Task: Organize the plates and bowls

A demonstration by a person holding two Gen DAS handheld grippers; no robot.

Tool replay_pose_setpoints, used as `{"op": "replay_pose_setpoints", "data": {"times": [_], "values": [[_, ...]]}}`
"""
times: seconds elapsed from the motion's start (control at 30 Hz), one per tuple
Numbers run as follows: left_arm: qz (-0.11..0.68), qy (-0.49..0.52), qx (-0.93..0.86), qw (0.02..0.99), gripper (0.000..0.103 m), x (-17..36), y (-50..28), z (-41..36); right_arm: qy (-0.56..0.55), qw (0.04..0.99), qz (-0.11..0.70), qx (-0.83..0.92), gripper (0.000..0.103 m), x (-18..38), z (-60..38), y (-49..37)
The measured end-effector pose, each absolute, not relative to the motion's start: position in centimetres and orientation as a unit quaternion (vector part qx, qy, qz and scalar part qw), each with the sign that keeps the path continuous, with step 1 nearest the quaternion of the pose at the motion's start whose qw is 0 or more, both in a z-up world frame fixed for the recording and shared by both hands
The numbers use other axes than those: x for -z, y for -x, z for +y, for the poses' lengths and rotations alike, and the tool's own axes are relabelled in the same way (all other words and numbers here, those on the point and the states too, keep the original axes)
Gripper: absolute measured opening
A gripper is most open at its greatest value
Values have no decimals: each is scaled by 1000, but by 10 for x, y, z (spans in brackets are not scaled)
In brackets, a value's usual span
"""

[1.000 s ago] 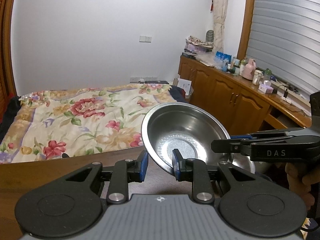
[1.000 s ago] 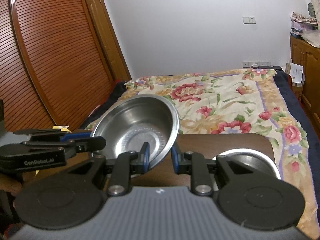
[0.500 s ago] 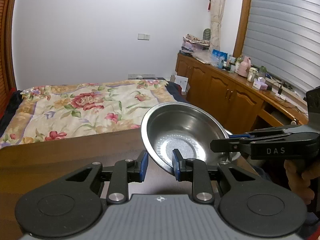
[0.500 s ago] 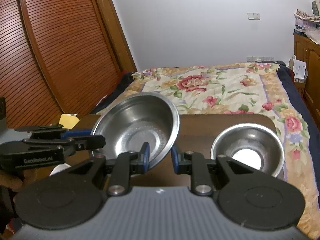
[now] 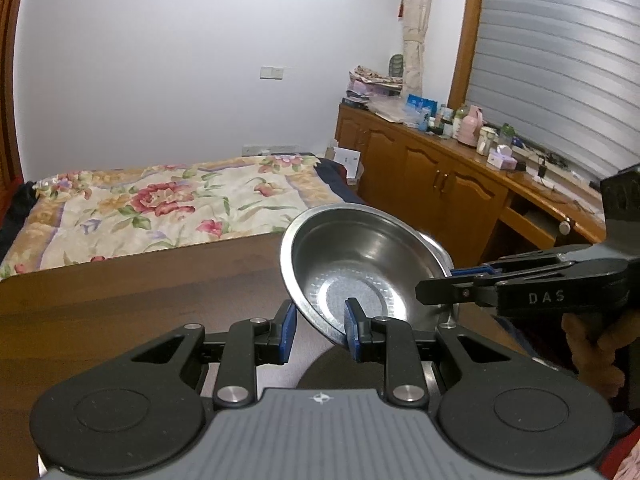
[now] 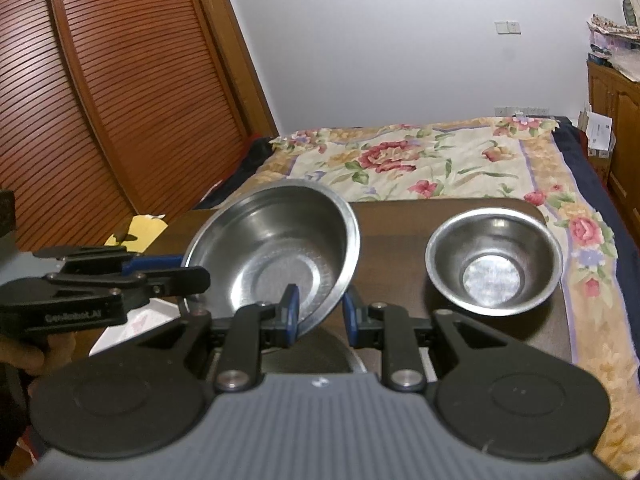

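Lowered, tilted shiny steel bowl (image 6: 276, 248)

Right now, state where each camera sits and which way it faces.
Left wrist: on the left gripper, facing the bed and cabinets; the right gripper enters from the right.
Right wrist: on the right gripper, facing the louvred doors and small steel bowl; the left gripper enters from the left.
Shared: the large steel bowl, gripped at the rim by both.

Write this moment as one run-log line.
left tongs: gripping large bowl | right tongs: gripping large bowl | large bowl: tilted above table | small bowl: upright on table
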State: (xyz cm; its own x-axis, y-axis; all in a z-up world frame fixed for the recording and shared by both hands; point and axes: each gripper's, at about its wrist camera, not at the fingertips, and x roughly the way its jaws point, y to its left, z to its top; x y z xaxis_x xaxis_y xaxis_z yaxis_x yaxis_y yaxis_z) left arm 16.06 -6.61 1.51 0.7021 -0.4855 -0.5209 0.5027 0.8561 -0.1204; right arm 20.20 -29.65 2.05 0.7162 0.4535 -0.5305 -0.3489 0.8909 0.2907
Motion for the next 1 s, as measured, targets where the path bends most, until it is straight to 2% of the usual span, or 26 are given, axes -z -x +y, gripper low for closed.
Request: {"op": "replay_pose_setpoints", "data": {"times": [0.6, 1.0], "values": [[300, -19, 306, 903, 29, 17, -113, -58, -93, 919, 326, -201, 25, 8, -291, -146], [316, -53, 293, 901, 28, 34, -117, -63, -56, 920, 336, -192, 23, 15, -283, -148]]}}
